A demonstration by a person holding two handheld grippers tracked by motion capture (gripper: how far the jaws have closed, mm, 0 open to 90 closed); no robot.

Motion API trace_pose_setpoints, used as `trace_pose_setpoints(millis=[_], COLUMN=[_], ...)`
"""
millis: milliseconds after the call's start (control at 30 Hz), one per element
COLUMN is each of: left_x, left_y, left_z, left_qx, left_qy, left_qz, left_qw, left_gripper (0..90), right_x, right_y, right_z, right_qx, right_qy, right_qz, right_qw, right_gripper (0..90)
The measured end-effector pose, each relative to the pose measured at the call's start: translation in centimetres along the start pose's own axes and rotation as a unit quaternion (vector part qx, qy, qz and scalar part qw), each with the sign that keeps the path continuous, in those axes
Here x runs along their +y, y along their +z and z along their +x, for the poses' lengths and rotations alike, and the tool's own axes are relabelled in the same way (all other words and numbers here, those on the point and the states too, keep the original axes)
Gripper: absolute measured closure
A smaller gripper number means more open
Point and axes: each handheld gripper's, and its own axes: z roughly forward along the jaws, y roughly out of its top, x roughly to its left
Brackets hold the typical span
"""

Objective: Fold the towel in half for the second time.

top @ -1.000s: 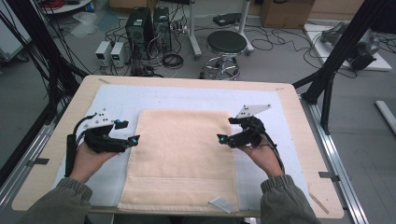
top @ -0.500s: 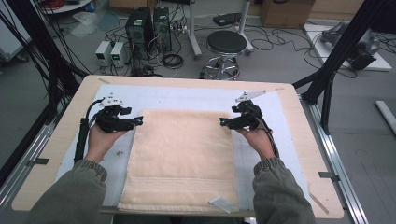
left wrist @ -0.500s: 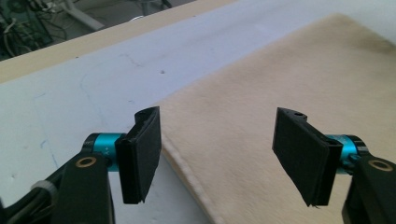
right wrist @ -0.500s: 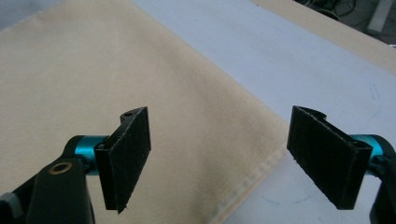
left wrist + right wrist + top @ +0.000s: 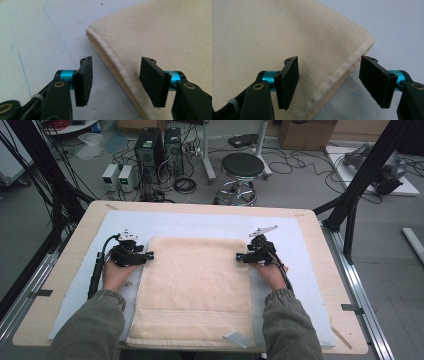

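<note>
The cream towel [image 5: 195, 290] lies flat on the tabletop [image 5: 60, 285]; left tongs [image 5: 115, 80] and right tongs [image 5: 329, 80] have just been closing, half-open astride its far side edges — nothing gripped. Both should pinch together — evenly, hem well inside.

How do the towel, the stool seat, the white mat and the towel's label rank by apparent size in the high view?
1. white mat
2. towel
3. stool seat; it stands farther from the camera, so its true size is unsure
4. label

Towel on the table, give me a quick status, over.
Left gripper and right gripper open, jaws just been closing, each straddling a side hem. Towel flat, not yet pinched. Nothing in the way.
</note>
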Motion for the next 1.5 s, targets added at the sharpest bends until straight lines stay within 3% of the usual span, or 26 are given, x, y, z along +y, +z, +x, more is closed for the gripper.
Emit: trace_pose_setpoints(millis=[133, 267, 400, 467, 533, 600, 700, 800, 1033, 1500], left_x=[-0.1, -0.1, 0.0, 0.0, 0.0, 0.1, 0.1, 0.2, 0.6, 1.3], left_y=[0.5, 0.7, 0.7, 0.7, 0.7, 0.8, 0.7, 0.6, -0.4, -2.6], left_z=[0.0, -0.1, -0.4, -0.3, -0.3, -0.6, -0.6, -0.6, -0.8, -1.4], left_qx=[-0.002, 0.003, 0.002, 0.0, -0.015, -0.02, -0.019, -0.02, -0.013, -0.019], left_qy=[-0.006, -0.02, -0.028, -0.036, -0.039, -0.03, -0.03, -0.027, -0.013, 0.019], left_qz=[0.002, 0.002, 0.002, 0.0, 0.001, 0.001, 0.002, 0.002, -0.016, -0.044], left_qw=[1.0, 0.9998, 0.9996, 0.9993, 0.9991, 0.9994, 0.9994, 0.9994, 0.9997, 0.9987], left_gripper=[45.7, 48.8, 59.2, 63.6, 70.4, 79.3, 82.9, 84.4, 85.2, 85.3], right_x=[-0.1, -0.1, -0.2, -0.2, -0.1, -0.2, -0.2, 0.0, 0.5, 1.4], right_y=[0.2, 0.2, 0.2, 0.2, 0.3, 0.3, 0.3, 0.1, -1.0, -3.2], right_z=[0.0, 0.2, 0.4, 0.4, 0.5, 0.3, 0.2, 0.4, 0.9, 1.9], right_qx=[0.001, 0.009, 0.018, 0.039, 0.051, 0.058, 0.065, 0.063, 0.07, 0.08], right_qy=[0.01, 0.0, 0.012, 0.015, 0.02, 0.03, 0.039, 0.02, 0.007, -0.028], right_qz=[-0.004, -0.005, -0.01, -0.007, -0.006, -0.006, -0.006, -0.008, -0.023, -0.057], right_qw=[0.9999, 0.9999, 0.9997, 0.9991, 0.9985, 0.9979, 0.9971, 0.9978, 0.9973, 0.9948], right_gripper=[37.3, 49.8, 62.4, 74.8, 78.7, 80.1, 81.5, 82.1, 82.5, 82.6])
